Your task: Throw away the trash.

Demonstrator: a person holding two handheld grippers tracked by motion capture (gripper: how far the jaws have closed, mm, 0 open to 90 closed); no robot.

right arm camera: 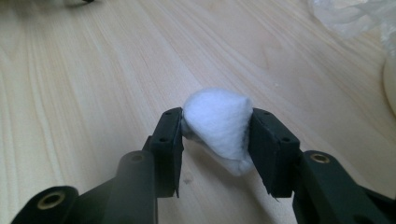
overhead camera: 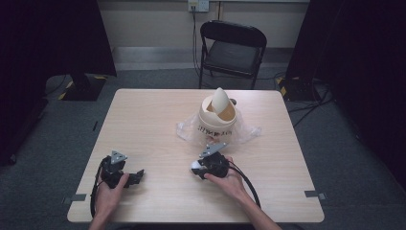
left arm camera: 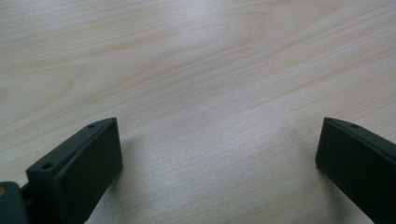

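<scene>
Right gripper (right arm camera: 215,135): jaws pressed against both sides of a white wad of cotton-like material (right arm camera: 219,123), which bulges above the pads and sits low over the table (right arm camera: 84,79). In the high view the right gripper (overhead camera: 197,168) lies in the person's right hand (overhead camera: 229,181) near the table's front centre, the white wad (overhead camera: 195,166) at its tip, pointing toward the person's left.

Left gripper (left arm camera: 219,154): jaws spread wide, nothing between them, bare wood grain beneath. In the high view the left gripper (overhead camera: 136,175) rests on the table at front left, well apart from the right one.

Farther back, just beyond the right gripper: cream bin (overhead camera: 218,125) with a tilted swing lid, standing on a clear plastic bag (overhead camera: 246,134). Beyond the table, a black folding chair (overhead camera: 232,48).
</scene>
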